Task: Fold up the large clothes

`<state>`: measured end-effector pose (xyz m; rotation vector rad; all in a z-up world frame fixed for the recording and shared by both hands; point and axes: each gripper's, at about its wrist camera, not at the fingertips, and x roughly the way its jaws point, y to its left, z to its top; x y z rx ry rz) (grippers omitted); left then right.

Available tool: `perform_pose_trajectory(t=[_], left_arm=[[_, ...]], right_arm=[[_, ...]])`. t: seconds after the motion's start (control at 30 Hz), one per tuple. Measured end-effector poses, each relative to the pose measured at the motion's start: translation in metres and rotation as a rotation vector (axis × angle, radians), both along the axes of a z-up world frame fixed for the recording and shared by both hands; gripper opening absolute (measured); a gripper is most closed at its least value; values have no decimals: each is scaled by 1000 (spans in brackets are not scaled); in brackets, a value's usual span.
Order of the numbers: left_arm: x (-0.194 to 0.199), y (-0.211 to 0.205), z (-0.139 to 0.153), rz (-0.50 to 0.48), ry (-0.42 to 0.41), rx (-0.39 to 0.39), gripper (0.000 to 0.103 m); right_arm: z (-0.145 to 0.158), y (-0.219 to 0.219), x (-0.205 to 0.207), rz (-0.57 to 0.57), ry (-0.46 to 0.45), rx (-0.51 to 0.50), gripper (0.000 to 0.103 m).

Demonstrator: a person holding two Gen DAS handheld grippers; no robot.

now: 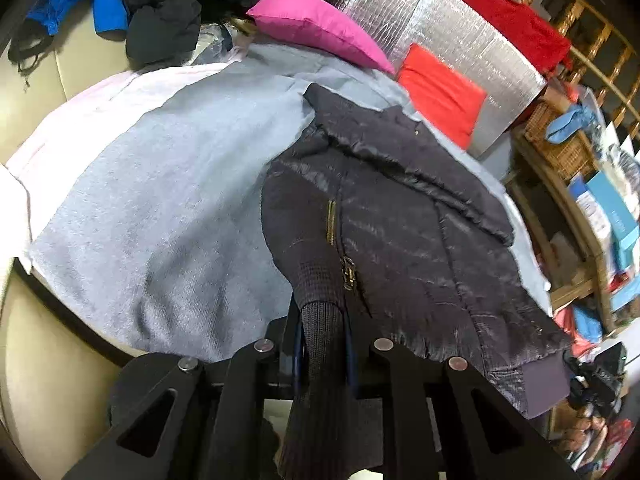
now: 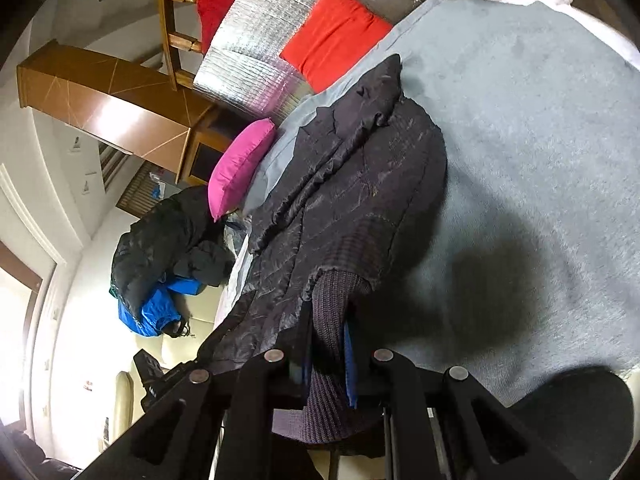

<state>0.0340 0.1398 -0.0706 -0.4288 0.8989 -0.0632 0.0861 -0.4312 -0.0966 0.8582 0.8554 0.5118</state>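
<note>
A dark quilted jacket (image 1: 404,216) with a brass zipper lies on a grey blanket (image 1: 168,184), stretching away from both grippers. In the left wrist view my left gripper (image 1: 323,344) is shut on the jacket's ribbed knit hem beside the zipper end. In the right wrist view the same jacket (image 2: 360,184) lies folded lengthwise on the blanket (image 2: 540,140), and my right gripper (image 2: 326,360) is shut on another stretch of the ribbed hem. The knit band hangs down between each pair of fingers toward the camera.
A pink cushion (image 1: 320,24), a red cushion (image 1: 440,92) and a silver foil mat (image 1: 432,32) lie at the blanket's far end. A heap of black and blue jackets (image 1: 160,8) sits on the cream sofa. Wooden shelves (image 1: 560,184) with clutter stand on the right.
</note>
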Motion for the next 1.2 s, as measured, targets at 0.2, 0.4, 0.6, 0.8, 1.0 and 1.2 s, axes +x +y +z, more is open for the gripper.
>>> perform_pose_trajectory(t=[0.2, 0.4, 0.6, 0.8, 1.0, 1.2], left_arm=[[-2, -6, -1, 9, 13, 36, 18], [-4, -6, 2, 6, 3, 48, 18], [-6, -4, 1, 6, 1, 37, 18], [-3, 0, 2, 2, -1, 8, 18], [6, 10, 11, -6, -24, -74, 18], [28, 13, 36, -23, -75, -116, 18]], right_arm=[[2, 3, 1, -2, 5, 0, 14], [7, 5, 0, -8, -3, -11, 14], [9, 6, 0, -14, -5, -26, 14], [11, 7, 0, -19, -8, -28, 14], [20, 8, 4, -27, -28, -28, 14], [35, 6, 24, -26, -71, -20, 14]])
